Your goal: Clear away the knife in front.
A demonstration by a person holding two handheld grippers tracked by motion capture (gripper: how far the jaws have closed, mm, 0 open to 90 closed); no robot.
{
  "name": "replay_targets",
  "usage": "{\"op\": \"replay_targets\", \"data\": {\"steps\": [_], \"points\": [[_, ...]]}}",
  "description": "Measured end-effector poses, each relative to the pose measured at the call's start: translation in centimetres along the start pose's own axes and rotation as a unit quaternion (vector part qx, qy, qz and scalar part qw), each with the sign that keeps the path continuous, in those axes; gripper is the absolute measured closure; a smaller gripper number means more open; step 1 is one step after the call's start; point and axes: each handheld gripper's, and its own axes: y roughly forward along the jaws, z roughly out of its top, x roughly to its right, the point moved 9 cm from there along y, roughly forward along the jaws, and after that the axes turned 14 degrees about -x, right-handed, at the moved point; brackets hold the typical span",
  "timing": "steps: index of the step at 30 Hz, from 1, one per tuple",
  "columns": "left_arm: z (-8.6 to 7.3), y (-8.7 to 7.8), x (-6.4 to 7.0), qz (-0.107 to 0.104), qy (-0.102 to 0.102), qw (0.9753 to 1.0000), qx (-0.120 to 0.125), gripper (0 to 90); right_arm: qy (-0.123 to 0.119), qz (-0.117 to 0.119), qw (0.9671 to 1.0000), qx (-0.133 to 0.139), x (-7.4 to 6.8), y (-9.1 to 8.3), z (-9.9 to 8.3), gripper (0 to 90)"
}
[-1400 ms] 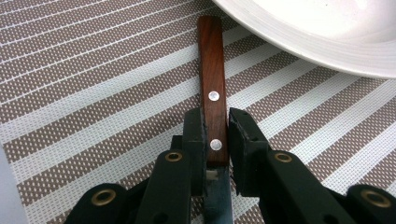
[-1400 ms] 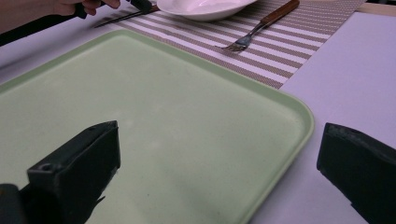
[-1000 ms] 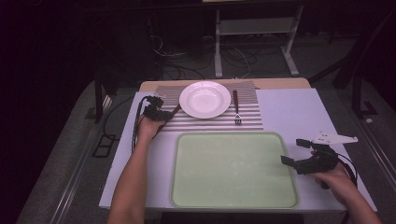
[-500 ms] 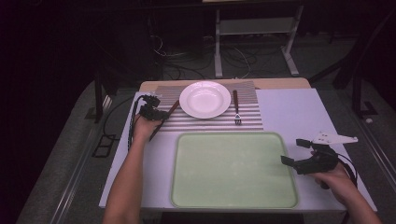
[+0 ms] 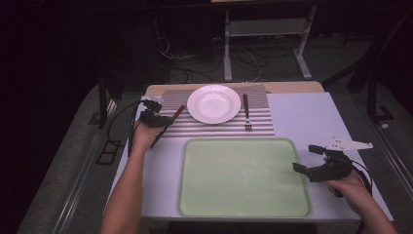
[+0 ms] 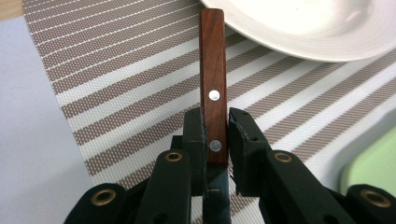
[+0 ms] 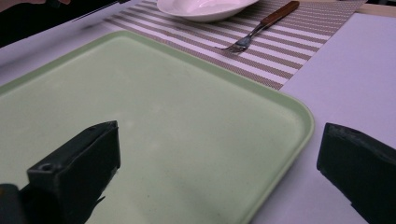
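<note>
A knife with a brown wooden handle is clamped between the jaws of my left gripper, which is shut on it. The handle points toward the white plate. In the high view the left gripper holds the knife over the left edge of the striped placemat. My right gripper is open and holds nothing, at the right rim of the green tray. In its own view the right gripper has its jaws wide apart over the tray's corner.
The white plate sits at the middle of the placemat, with a wooden-handled fork to its right. The fork lies beyond the tray. A white sheet covers the table's right side. Cables and a metal stand are on the floor behind.
My left gripper has drawn slightly left and toward the person with the knife in it. The right gripper has stayed put.
</note>
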Motion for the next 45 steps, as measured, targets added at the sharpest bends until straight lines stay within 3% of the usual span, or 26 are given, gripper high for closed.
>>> {"op": "replay_targets", "data": {"steps": [16,45], "points": [[-0.5,-2.7,3.1,-0.014,0.018,0.9997,0.013,77.1,0.001,0.002,1.0,0.001,0.0,0.0,0.0,0.0],[-2.2,-5.0,10.2,-0.045,0.056,0.9966,0.041,77.1,-0.002,0.002,1.0,0.005,-0.1,-0.1,0.1,0.0]]}}
